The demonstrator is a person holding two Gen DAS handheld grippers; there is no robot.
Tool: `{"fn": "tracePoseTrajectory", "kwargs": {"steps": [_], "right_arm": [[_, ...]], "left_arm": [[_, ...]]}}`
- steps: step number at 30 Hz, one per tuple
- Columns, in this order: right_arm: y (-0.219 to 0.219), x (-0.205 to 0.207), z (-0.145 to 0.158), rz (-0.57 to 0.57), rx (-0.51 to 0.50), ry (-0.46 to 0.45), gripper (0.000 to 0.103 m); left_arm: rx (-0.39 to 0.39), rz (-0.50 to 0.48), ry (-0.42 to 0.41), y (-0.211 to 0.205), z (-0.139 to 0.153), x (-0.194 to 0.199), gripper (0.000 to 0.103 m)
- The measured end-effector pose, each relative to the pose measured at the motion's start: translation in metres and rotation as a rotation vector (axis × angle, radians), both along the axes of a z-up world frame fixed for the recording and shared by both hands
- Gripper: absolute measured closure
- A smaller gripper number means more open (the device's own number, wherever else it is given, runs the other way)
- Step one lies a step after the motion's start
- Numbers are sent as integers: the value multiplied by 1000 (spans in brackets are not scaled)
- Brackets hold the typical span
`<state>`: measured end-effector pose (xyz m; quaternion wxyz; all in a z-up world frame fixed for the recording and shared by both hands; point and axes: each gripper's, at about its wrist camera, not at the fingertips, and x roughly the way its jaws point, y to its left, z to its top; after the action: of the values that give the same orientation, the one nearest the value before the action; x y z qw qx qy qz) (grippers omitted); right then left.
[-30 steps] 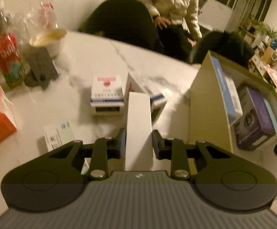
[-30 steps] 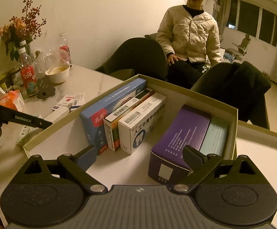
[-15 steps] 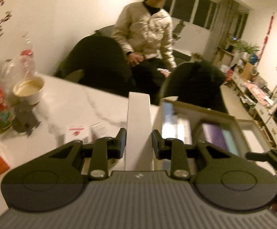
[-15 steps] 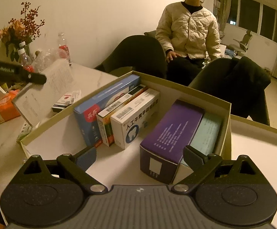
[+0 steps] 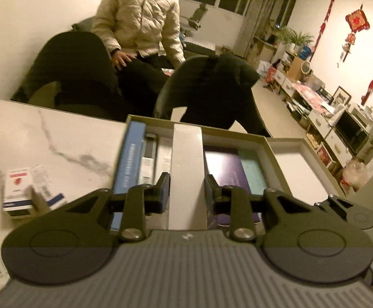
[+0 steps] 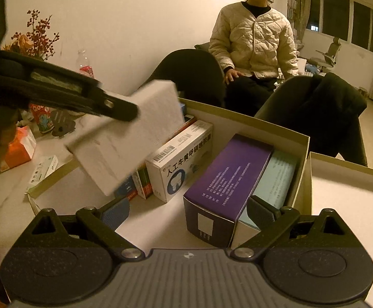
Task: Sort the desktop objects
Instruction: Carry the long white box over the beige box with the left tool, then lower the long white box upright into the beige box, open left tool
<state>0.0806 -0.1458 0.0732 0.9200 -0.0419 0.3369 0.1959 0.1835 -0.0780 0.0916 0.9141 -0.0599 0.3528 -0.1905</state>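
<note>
above the cardboard box, a white carton is gripped by the left claw; the right claw is held open; packed boxes could be struck.

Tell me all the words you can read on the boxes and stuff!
"人工牛黄甲硝唑胶囊": front of the white box with a tooth picture, last characters blurry.
Purple box: white lines, too small to read.
Red-labelled bottle: letters blurred.
White box in the left gripper: faint, unreadable print.
</note>
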Motion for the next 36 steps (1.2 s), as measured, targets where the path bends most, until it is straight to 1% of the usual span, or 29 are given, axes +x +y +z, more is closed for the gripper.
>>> {"fn": "tracePoseTrajectory", "kwargs": {"steps": [4, 7, 10, 16, 24, 27, 34, 36], "right_arm": [[-5, 1, 0, -8, 13, 1, 4], [-6, 1, 0, -9, 19, 1, 4], [-6, 1, 0, -5, 21, 3, 4], [-3, 3, -2, 6, 23, 9, 4], [-5, 5, -4, 6, 32, 15, 4], [-5, 7, -5, 0, 31, 22, 4], [-3, 9, -8, 5, 32, 35, 4], [-2, 9, -8, 6, 33, 36, 4]], "left_arm": [[2, -16, 26, -15, -7, 11, 76], [16, -26, 43, -26, -11, 20, 76], [39, -17, 49, -34, -16, 27, 76], [48, 2, 93, -37, -26, 40, 76], [74, 24, 113, -50, -35, 57, 76], [79, 21, 144, -52, -40, 63, 75], [80, -2, 146, -53, -40, 63, 73], [83, -11, 143, -54, -41, 62, 71]]}}
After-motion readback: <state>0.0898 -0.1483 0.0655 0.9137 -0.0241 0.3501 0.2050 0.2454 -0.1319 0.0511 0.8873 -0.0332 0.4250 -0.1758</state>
